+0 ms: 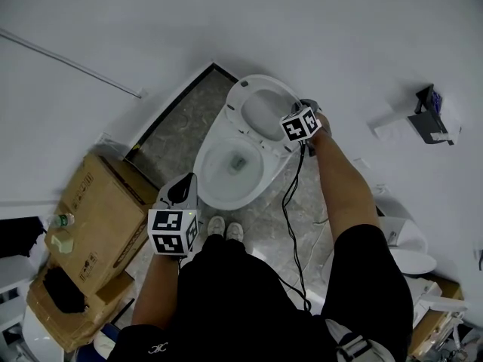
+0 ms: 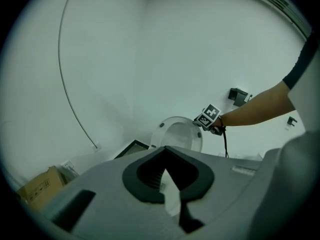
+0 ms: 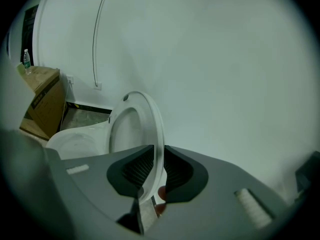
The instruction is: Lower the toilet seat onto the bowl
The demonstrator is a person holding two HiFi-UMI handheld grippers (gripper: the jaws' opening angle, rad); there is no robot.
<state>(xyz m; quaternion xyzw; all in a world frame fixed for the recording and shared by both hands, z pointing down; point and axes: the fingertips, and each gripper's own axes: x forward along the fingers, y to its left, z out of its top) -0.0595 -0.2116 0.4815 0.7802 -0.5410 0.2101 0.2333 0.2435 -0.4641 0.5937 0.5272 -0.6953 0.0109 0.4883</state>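
Note:
The white toilet seat (image 1: 243, 100) stands raised above the open bowl (image 1: 205, 181). My right gripper (image 1: 293, 143) is at the seat's right edge. In the right gripper view the seat's rim (image 3: 154, 129) runs between the two pads of the right gripper (image 3: 150, 194), which stand slightly apart from it, so the gripper is open around the rim. My left gripper (image 1: 187, 178) hangs near the front left of the bowl, apart from it. Its jaws (image 2: 172, 194) are open with nothing between them, and the seat (image 2: 176, 134) shows far ahead.
Cardboard boxes (image 1: 94, 217) with a water bottle (image 1: 62, 220) stand at the left. A black cable (image 1: 290, 202) hangs from the right gripper down beside the bowl. A paper holder (image 1: 430, 115) is on the right wall. The person's shoes (image 1: 225, 231) stand at the bowl's front.

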